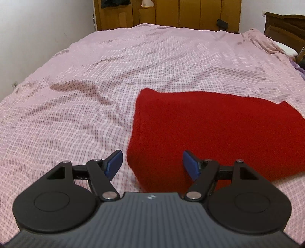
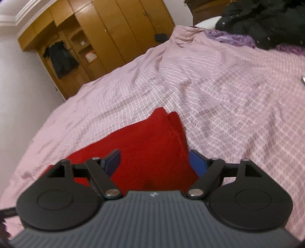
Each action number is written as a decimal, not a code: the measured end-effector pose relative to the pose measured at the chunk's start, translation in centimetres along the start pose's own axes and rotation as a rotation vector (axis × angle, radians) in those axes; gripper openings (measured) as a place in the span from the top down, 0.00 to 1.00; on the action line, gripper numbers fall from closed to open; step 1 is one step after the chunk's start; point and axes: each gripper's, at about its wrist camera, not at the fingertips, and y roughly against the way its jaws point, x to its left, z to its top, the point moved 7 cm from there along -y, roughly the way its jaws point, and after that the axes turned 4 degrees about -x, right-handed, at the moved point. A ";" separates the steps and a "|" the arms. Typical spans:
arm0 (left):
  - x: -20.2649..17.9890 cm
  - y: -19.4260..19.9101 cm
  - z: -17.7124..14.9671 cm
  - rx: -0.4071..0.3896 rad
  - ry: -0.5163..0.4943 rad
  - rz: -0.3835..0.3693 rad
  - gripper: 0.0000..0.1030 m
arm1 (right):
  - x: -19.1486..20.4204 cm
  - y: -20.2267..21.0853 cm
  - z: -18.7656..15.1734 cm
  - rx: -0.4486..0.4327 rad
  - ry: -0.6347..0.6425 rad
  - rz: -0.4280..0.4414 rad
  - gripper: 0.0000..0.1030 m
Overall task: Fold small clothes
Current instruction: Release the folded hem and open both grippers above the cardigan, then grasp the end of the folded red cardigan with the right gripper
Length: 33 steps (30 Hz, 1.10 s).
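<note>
A red garment (image 1: 209,131) lies flat in a folded block on the pink checked bedspread (image 1: 85,99). My left gripper (image 1: 152,164) hovers over the garment's near left corner, its blue fingers (image 1: 114,162) spread wide with nothing pinched between them. In the right wrist view the same red garment (image 2: 144,145) fills the lower middle, its far corner showing two stacked layers. My right gripper (image 2: 155,162) stands open above the garment's right edge, and its pads do not press the cloth.
The bedspread (image 2: 228,95) is wrinkled. A wooden wardrobe (image 1: 171,13) stands beyond the far end of the bed. Dark and purple clothing (image 2: 266,24) is piled at the bed's far right. A white wall (image 1: 38,38) runs along the left.
</note>
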 end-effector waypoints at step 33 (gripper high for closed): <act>-0.2 -1.0 -3.1 0.090 0.042 -0.021 0.26 | -1.7 -5.3 -3.4 -0.033 -0.309 0.004 0.18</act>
